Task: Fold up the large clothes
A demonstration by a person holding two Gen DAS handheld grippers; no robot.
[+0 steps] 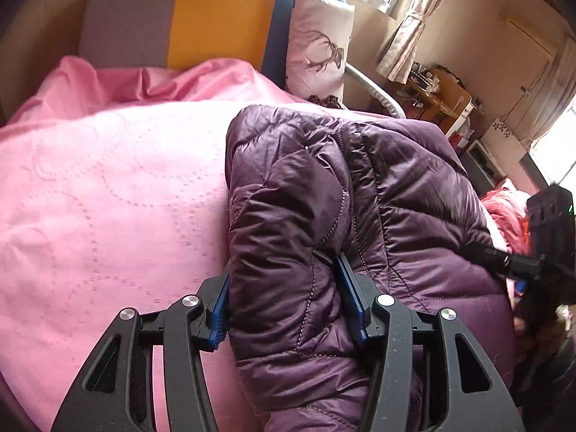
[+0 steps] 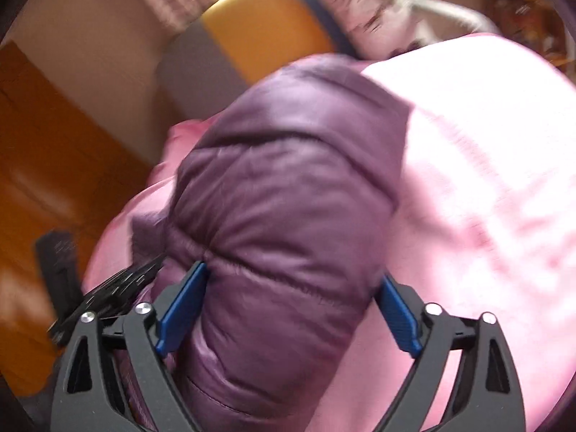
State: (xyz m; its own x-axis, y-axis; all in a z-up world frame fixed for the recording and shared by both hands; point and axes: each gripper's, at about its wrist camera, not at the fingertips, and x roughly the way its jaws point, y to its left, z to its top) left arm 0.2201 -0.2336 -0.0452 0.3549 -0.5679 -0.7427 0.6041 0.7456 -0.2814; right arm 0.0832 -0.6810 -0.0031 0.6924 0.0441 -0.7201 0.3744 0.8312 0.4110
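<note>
A puffy purple quilted jacket point(image 1: 360, 187) lies bunched on a pink quilted bedspread point(image 1: 108, 198). My left gripper point(image 1: 284, 270) is shut on a thick fold of it, with both blue pads pressed into the padding. In the right wrist view, which is blurred, the jacket point(image 2: 288, 187) bulges up between the wide-set jaws of my right gripper point(image 2: 293, 273). Its left pad point(image 2: 183, 306) touches the fabric, while the right pad point(image 2: 399, 313) stands just clear, so this gripper is open. The right gripper's black body point(image 1: 547, 223) shows past the jacket's right edge.
A grey, yellow and blue headboard point(image 1: 216, 10) stands at the far end of the bed, with a deer-print pillow point(image 1: 320, 46) leaning on it. A cluttered wooden desk point(image 1: 442, 97) and curtains point(image 1: 406, 46) are beyond. Orange wood point(image 2: 54, 144) lies to the bed's left.
</note>
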